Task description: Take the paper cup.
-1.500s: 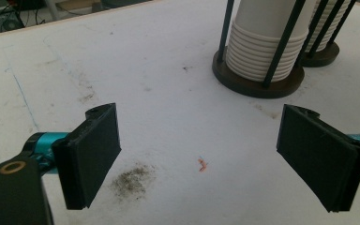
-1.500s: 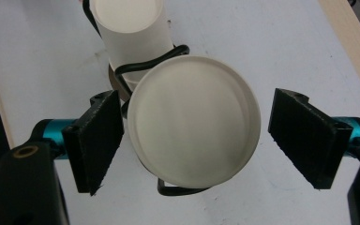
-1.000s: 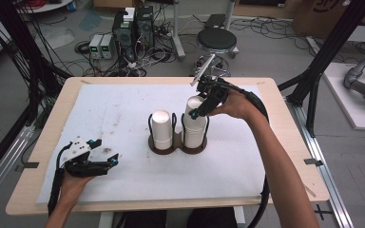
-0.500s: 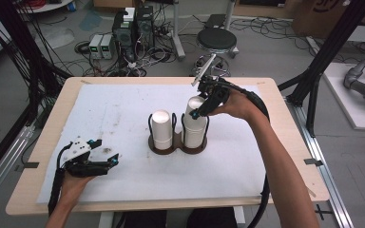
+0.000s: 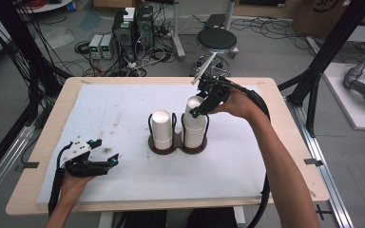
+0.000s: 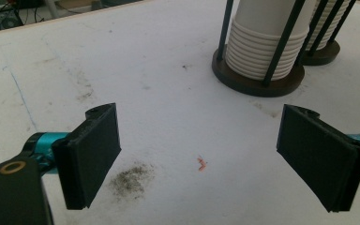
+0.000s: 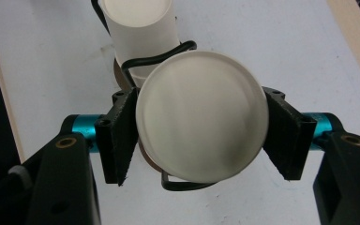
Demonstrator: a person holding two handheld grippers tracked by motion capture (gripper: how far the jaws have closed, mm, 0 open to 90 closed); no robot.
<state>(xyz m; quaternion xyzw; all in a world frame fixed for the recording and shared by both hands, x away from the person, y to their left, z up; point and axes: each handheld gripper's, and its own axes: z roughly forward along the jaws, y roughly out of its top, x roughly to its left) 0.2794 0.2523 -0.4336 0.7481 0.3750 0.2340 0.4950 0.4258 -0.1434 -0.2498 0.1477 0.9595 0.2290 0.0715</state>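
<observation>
Right gripper [image 5: 196,110]: it sits over the top of the right cup stack, towards the far right part of the tabletop. In the right gripper view [image 7: 201,140] its two black jaws have just been closing, and both pads now press the sides of the top cup.
Top cup [image 7: 201,115]: white, upside down, round base facing up; clamped between the right gripper's jaws at the head of the right stack.
Right cup stack [image 5: 195,128]: white cups nested upside down in the right half of the holder, upright, near the middle of the tabletop.
Left cup stack [image 5: 161,129]: the same kind of cups in the left half of the holder, just beside the right stack, untouched.
Holder [image 5: 177,145]: a dark double round base with thin black wire uprights around each stack; it stands on the white mat.
Left gripper [image 5: 105,160]: near the front left corner of the tabletop, low over the mat, well apart from the holder. In the left gripper view [image 6: 199,159] its jaws stand wide with nothing between them.
White mat [image 5: 114,109]: covers most of the tabletop; grey smudges and a small red speck [image 6: 201,163] lie under the left gripper.
</observation>
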